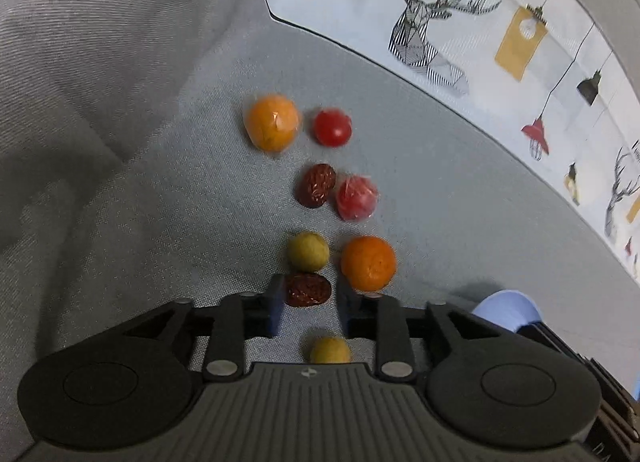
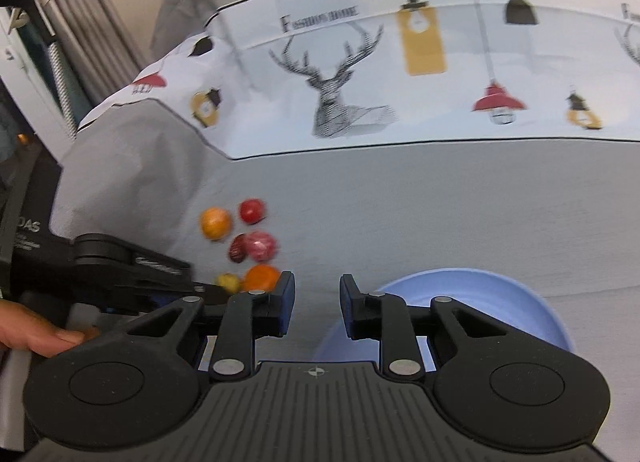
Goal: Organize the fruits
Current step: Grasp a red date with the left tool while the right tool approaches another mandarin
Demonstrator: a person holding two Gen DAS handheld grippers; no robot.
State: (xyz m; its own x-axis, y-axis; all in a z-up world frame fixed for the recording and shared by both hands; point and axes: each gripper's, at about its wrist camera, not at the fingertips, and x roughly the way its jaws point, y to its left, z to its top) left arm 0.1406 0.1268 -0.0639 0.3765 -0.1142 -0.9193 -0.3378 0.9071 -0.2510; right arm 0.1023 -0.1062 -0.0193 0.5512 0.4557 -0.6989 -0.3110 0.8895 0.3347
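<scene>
Eight small fruits lie in a loose cluster on a grey cloth: two oranges, one far [image 1: 272, 122] and one near [image 1: 368, 263], a red tomato [image 1: 332, 128], a wrapped red fruit [image 1: 357, 198], two wrinkled dates, one in the middle of the cluster [image 1: 317, 185] and one nearest the left claw [image 1: 307, 289], and two yellow-green fruits [image 1: 308, 251] [image 1: 330, 350]. The left claw [image 1: 308, 294] points steeply down over the near end of the cluster, its jaws spread, with the near date between them; the left pad seems to touch it, the right pad stands clear. The second yellow-green fruit lies under the claw's body. A pale blue bowl [image 2: 472, 290] sits on the cloth to the right of the cluster, well apart from it. The right claw [image 2: 317, 298] hangs near the bowl's left rim, jaws narrowly apart with nothing between them. A hand [image 2: 36, 336] grips the left tool's handle. Behind the cloth runs a white sheet printed with deer heads and lamps [image 2: 340, 90].
</scene>
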